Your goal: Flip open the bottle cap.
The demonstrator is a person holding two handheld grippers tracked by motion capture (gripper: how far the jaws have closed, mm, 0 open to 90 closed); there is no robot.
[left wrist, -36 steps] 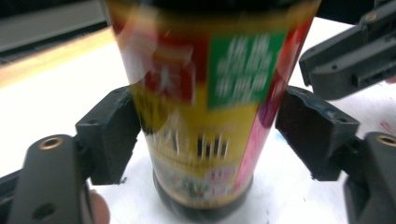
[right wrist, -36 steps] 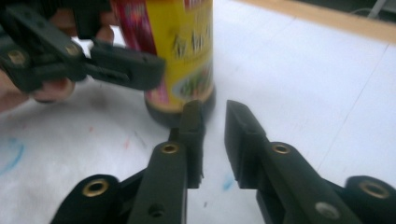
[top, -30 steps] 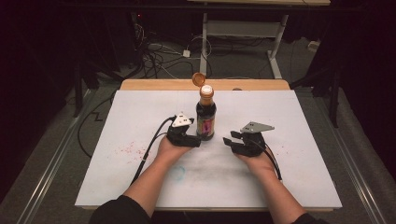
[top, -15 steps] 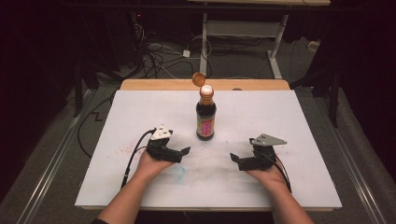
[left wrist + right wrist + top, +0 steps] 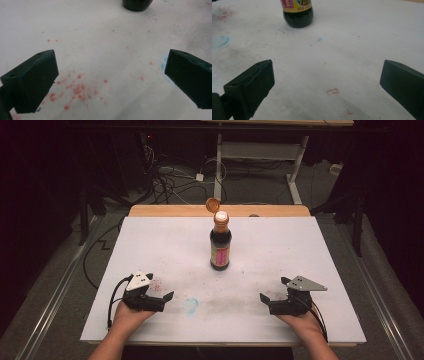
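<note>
Both claws gape wide w/ nothing between them: left claw (image 5: pixel 169 296) and right claw (image 5: pixel 263 297) sit low near the worktop (image 5: pixel 310 255) front edge, well apart from the sauce bottle (image 5: pixel 220 245), which stands upright mid-worktop w/ its flip cap (image 5: pixel 213 204) open. Risk as I see it: bottle's tall and narrow, so if I come in fast or knock its neck w/ one claw it could tip, and w/ the cap open sauce would spill.

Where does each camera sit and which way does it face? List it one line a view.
High view: above the person's side, facing forward and down on the white table; forearms, left gripper, right gripper.
Left gripper view: on that gripper, low, facing its open jaws and red specks.
Right gripper view: likewise low, between open jaws.
Shared: the dark sauce bottle, its base.
</note>
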